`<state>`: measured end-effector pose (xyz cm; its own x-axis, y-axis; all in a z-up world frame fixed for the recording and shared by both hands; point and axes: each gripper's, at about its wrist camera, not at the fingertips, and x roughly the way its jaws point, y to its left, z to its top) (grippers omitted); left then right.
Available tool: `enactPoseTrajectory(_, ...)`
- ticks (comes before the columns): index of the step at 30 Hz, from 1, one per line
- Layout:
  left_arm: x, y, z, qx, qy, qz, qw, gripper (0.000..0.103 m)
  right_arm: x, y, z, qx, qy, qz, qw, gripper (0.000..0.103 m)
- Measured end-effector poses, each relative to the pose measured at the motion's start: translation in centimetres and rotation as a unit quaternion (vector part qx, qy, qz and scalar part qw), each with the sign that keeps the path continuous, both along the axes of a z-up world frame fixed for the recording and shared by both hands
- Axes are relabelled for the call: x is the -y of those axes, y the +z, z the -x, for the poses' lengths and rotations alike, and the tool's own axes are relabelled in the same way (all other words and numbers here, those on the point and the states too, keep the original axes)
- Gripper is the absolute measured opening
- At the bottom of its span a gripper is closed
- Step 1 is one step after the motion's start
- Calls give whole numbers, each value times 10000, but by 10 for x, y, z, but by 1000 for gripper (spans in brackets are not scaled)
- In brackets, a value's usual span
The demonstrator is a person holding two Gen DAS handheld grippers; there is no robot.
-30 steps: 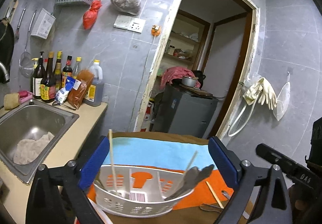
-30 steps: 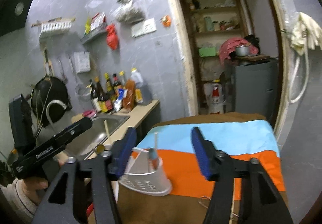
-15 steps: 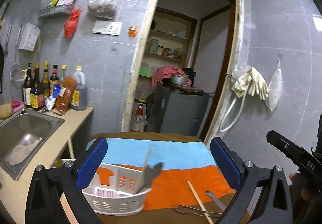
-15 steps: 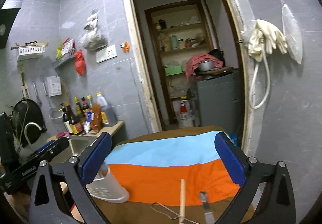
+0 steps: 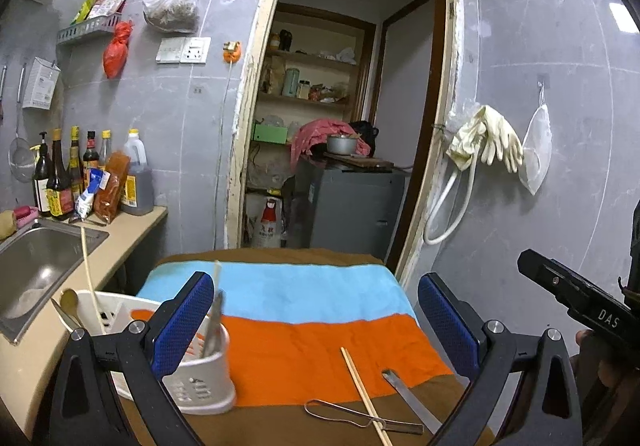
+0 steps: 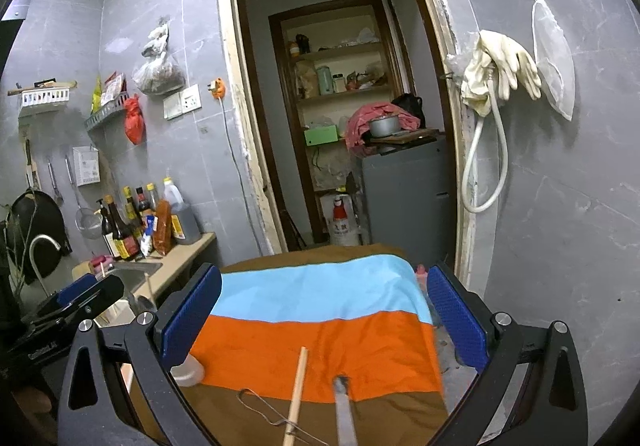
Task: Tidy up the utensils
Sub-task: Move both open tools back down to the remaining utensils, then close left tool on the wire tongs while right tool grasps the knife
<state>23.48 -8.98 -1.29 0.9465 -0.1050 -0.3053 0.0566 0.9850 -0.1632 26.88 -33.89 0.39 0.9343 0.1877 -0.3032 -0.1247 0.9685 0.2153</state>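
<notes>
A white utensil caddy (image 5: 192, 382) stands at the table's left edge, holding a chopstick, spoons and other utensils; only its corner (image 6: 188, 374) shows in the right wrist view. A loose wooden chopstick (image 5: 364, 394), a flat metal utensil (image 5: 408, 398) and a wire tool (image 5: 352, 416) lie on the striped cloth (image 5: 288, 310) near the front. My left gripper (image 5: 316, 320) is open and empty above the cloth, right of the caddy. My right gripper (image 6: 320, 320) is open and empty, above the chopstick (image 6: 296, 390) and metal utensil (image 6: 345, 410).
A steel sink (image 5: 36, 266) and a counter with sauce bottles (image 5: 76, 177) lie left of the table. A doorway (image 5: 344, 125) with a grey cabinet is behind. Gloves and a hose (image 5: 480, 141) hang on the right wall.
Both grippers have swung right, away from the caddy. The loose chopstick, metal utensil and wire tool now sit between the jaws in both views. The right gripper has opened wider.
</notes>
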Motion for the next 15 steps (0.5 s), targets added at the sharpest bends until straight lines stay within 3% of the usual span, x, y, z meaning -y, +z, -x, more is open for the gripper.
enactPoseTrajectory(15,27,-60,-20,-856,428,81,9954,103,30,-71,-46,-720,425,102,9964,101)
